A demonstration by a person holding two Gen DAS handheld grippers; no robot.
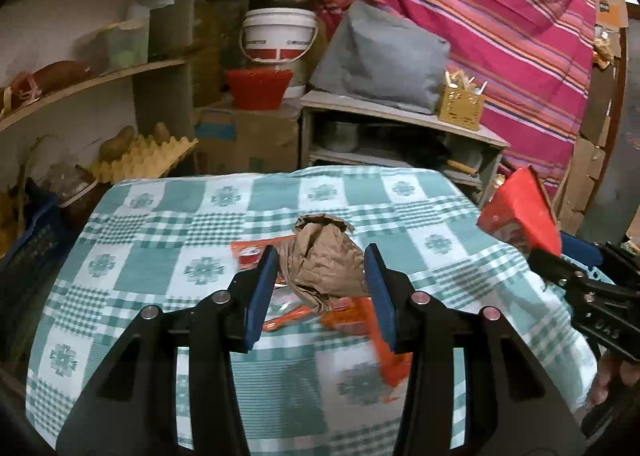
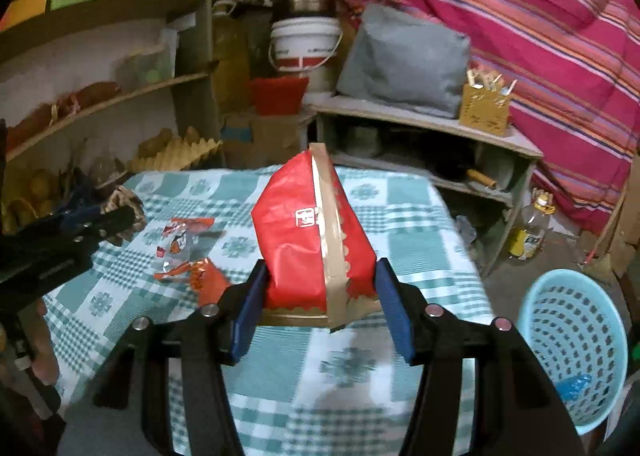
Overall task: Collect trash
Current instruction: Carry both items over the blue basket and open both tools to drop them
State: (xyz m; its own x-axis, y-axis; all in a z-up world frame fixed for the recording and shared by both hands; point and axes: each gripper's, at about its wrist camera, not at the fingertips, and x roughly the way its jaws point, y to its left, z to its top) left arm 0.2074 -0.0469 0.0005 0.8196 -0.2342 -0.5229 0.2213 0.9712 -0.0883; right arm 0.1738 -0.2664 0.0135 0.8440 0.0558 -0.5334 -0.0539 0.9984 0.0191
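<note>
Both tongs are working over the checked tablecloth (image 1: 168,268), our landmark throughout. We are holding the right gripper (image 2: 320,296) above the cloth's right half, its blue pads pinching the red packet (image 2: 308,232) across its lower body. The left gripper (image 1: 320,288) is hanging over the cloth's middle with its fingers spread, straddling the brown paper bag (image 1: 326,260) without visibly pressing it.

Going from largest to smallest: off the cloth's right edge, down on the floor, the light blue basket (image 2: 576,352) is waiting, and we are judging it to be where the trash belongs. The red packet is standing nearly upright in the grip, its long axis running from the pads up and slightly left to a peak, a gold tape strip following that line. It looks light and thin-walled, puffed rather than stiff, so we are expecting it to dent under pressure; gripping low across the broad base seems sound.

The brown paper bag is lying crumpled at the cloth's centre, its gathered neck pointing away from us toward the far edge. It should be soft, light and springy, best taken across the bunched middle.

Smaller foil wrappers (image 2: 180,244) are lying just beside the bag, flat, slippery and probably hard to pinch.
</note>
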